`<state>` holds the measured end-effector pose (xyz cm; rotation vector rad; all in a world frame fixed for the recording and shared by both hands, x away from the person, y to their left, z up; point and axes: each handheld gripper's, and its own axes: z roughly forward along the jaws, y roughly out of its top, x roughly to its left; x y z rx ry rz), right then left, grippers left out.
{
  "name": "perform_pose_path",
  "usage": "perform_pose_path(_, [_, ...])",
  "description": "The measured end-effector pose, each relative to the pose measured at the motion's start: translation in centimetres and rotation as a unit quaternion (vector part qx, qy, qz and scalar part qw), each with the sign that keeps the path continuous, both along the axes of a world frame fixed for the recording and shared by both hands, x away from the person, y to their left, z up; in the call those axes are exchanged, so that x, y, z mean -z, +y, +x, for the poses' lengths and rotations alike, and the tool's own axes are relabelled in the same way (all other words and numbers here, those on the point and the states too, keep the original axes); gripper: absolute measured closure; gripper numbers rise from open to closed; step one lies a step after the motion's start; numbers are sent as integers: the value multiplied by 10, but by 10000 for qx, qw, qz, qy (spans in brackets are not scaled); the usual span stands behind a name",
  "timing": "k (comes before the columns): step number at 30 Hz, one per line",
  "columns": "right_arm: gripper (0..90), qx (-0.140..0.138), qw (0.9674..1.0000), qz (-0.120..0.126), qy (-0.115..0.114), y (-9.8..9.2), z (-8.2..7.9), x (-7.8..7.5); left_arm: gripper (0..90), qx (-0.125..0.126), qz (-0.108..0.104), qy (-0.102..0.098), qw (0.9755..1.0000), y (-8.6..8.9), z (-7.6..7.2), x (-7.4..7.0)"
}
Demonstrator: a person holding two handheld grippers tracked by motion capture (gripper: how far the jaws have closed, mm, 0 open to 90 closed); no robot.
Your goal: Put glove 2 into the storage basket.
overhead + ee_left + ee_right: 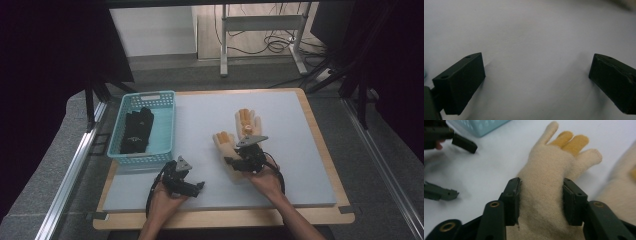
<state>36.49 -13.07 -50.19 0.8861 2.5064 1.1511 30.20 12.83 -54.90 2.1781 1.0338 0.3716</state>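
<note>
Two cream knitted gloves with orange fingertips lie on the white mat. The nearer glove (222, 141) (549, 170) has its wrist between the jaws of my right gripper (231, 161) (541, 195). The pads stand right at the fabric's two edges without visibly squeezing it, so the gripper is open. The other glove (248, 121) (621, 192) lies just beyond, to the right. My left gripper (196, 186) (536, 75) rests low over the bare mat at the front left. It is wide open with nothing between its jaws, as the right gripper view (452, 167) also shows.
A turquoise basket (165, 100) (481, 126) stands at the mat's left edge with black gloves (136, 131) inside it. The white mat (295, 165) lies on a wooden board. A table leg and cables are on the floor beyond.
</note>
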Motion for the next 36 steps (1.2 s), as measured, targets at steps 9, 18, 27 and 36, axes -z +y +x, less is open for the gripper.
perform_pose_path(9, [321, 149, 9996, 203, 125, -22, 9, -6, 7, -4, -6, 7, 10000, 0, 0, 0])
perform_pose_path(18, [663, 422, 9988, -189, 138, -53, 6, 7, 7, -6, -8, 4, 10000, 0, 0, 0])
perform_pose_path(27, [657, 146, 9992, -124, 349, -54, -15, 22, 7, -6, -8, 6, 10000, 0, 0, 0])
perform_pose_path(36, [709, 107, 9996, 50, 240, -46, -5, 10, 7, -5, -11, 6, 10000, 0, 0, 0])
